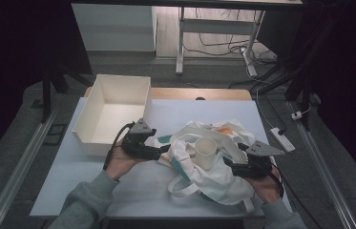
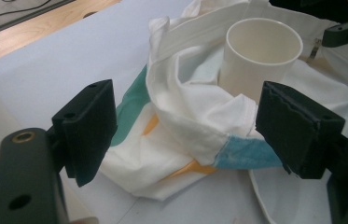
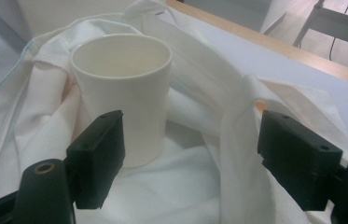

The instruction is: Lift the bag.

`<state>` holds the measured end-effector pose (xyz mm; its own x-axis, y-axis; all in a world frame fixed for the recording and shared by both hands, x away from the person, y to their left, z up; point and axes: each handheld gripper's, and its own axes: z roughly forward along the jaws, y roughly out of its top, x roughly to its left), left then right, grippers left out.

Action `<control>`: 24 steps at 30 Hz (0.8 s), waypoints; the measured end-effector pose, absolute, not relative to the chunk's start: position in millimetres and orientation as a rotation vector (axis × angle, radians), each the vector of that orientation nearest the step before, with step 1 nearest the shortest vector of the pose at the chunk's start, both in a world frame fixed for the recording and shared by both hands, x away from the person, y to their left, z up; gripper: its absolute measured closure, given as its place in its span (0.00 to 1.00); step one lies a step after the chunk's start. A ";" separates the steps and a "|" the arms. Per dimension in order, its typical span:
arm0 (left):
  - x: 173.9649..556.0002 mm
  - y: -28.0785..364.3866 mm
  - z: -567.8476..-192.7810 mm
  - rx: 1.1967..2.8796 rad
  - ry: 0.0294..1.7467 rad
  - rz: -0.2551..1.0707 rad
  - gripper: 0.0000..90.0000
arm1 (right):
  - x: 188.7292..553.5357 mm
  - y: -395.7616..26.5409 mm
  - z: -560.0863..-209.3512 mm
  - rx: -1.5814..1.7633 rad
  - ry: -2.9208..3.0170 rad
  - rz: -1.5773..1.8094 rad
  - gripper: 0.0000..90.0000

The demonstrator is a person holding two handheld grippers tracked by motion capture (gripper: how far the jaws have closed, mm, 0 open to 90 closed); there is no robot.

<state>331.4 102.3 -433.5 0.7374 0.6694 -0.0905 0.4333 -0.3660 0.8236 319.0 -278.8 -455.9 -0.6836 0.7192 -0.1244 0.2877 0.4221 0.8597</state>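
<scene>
From above I see my left gripper [image 1: 162, 150] at the left edge of the bag [image 1: 214, 179], which lies crumpled in the middle of the table [image 1: 66, 191], and my right gripper [image 1: 229, 165] at the bag's right side, near the front edge. A cup [image 1: 206, 151] stands upright on the cloth between the two grippers, and an open white box [image 1: 113, 112] sits at the back left of the table, just beside my left hand [image 1: 120, 162]. That high view is too small to show how my jaws stand; the gripper views settle it. In the left gripper view my jaws are spread wide, with a folded corner of the bag [image 2: 195, 116] lying between them, not pinched; teal, orange and blue patches show on the cloth there, which are barely hinted at from above. The cup [image 2: 260, 56] rises just behind that fold, and the tip of my other gripper [image 2: 346, 30] pokes in at the top right. In the right gripper view my jaws are likewise spread, gripping nothing: the cup [image 3: 125, 98] stands just past my left-hand pad, so close that I cannot tell whether they touch, and a raised ridge of bag [image 3: 237, 121] runs between the pads. From here the cup's inside looks bare, and the wooden table edge [image 3: 274, 44] shows beyond.
</scene>
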 end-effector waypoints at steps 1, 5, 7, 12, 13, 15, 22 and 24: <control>332.2 100.2 -434.1 2.018 0.838 0.326 0.25 | 318.9 -278.9 -455.8 0.853 2.200 1.189 0.26; 337.9 91.6 -438.9 2.026 0.859 0.312 0.27 | 319.8 -279.6 -456.4 0.865 2.200 1.184 0.26; 340.9 87.3 -441.1 2.031 0.872 0.313 0.29 | 320.1 -280.3 -456.5 0.866 2.199 1.181 0.27; 336.7 75.0 -440.0 2.093 0.884 0.401 0.37 | 319.9 -282.3 -455.0 0.868 2.191 1.185 0.27; 332.8 70.5 -438.0 2.112 0.863 0.444 0.38 | 319.6 -282.5 -454.7 0.866 2.188 1.190 0.27; 328.6 63.8 -436.1 2.120 0.840 0.474 0.39 | 319.2 -283.0 -453.7 0.867 2.185 1.189 0.27; 340.3 63.9 -455.4 2.077 0.934 0.319 0.39 | 318.2 -281.6 -452.8 0.852 2.197 1.187 0.27; 340.8 63.3 -459.7 2.070 0.952 0.326 0.40 | 318.2 -281.6 -453.1 0.849 2.200 1.186 0.27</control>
